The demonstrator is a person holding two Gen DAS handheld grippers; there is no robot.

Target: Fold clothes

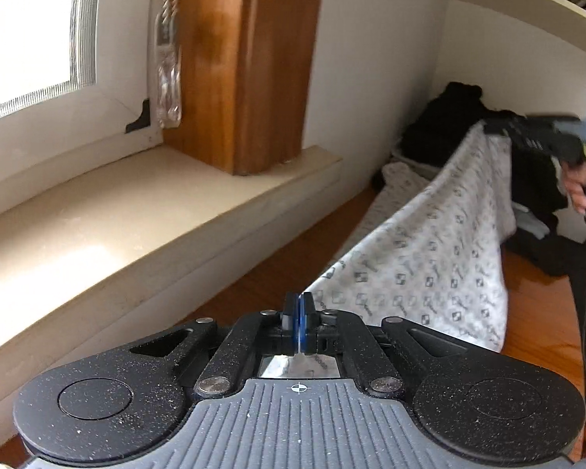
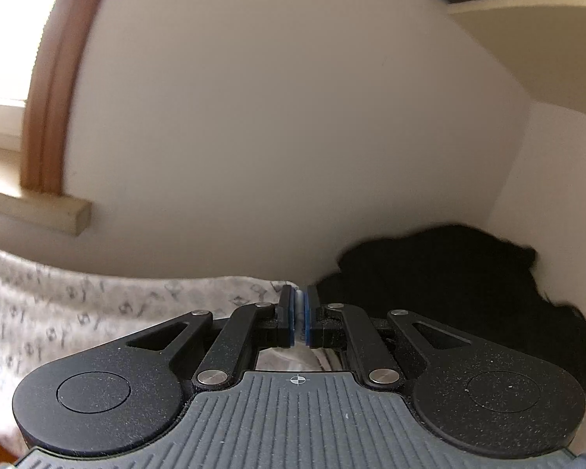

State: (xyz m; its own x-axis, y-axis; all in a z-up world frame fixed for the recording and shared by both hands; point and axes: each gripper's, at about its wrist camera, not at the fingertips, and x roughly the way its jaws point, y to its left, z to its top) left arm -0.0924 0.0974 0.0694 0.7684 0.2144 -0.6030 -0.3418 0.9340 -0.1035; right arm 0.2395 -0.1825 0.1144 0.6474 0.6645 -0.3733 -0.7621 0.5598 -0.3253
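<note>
In the left wrist view a pale window sill runs along the left, with a brown wooden worktop to the right of it. The left claw is closed tight on a corner of the white patterned cloth. The cloth stretches up to the right claw at the far right, near a black clothes pile.

In the right wrist view a plain white wall fills the background. The right claw is clamped on an edge of the white patterned cloth, which hangs to the left. The black clothes pile lies just behind, at the right.
</note>
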